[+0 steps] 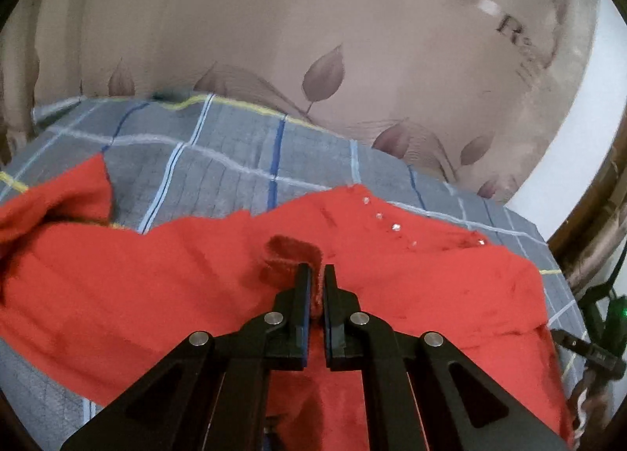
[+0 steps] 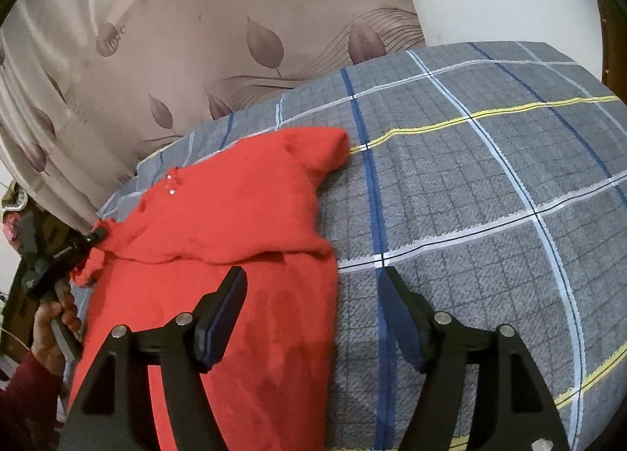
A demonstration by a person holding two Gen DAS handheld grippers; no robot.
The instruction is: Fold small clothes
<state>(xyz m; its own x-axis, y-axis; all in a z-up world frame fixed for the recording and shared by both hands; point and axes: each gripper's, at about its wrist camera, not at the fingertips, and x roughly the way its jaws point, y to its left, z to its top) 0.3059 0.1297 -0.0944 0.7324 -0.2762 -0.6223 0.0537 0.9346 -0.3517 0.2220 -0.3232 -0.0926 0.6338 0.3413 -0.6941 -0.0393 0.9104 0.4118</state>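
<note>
Red sweater (image 1: 196,286) lies on the plaid bed (image 2: 470,196); the left tool (image 1: 318,274) pinches its cuff, probably to fold the sleeve inward, while the right tool (image 2: 313,278) hangs open and empty over the sweater's edge.

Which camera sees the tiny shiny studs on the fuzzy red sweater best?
The left wrist view: a row of five small shiny studs runs across the fuzzy red sweater just beyond the fingers. The right wrist view shows only a few studs, bunched far off.
</note>
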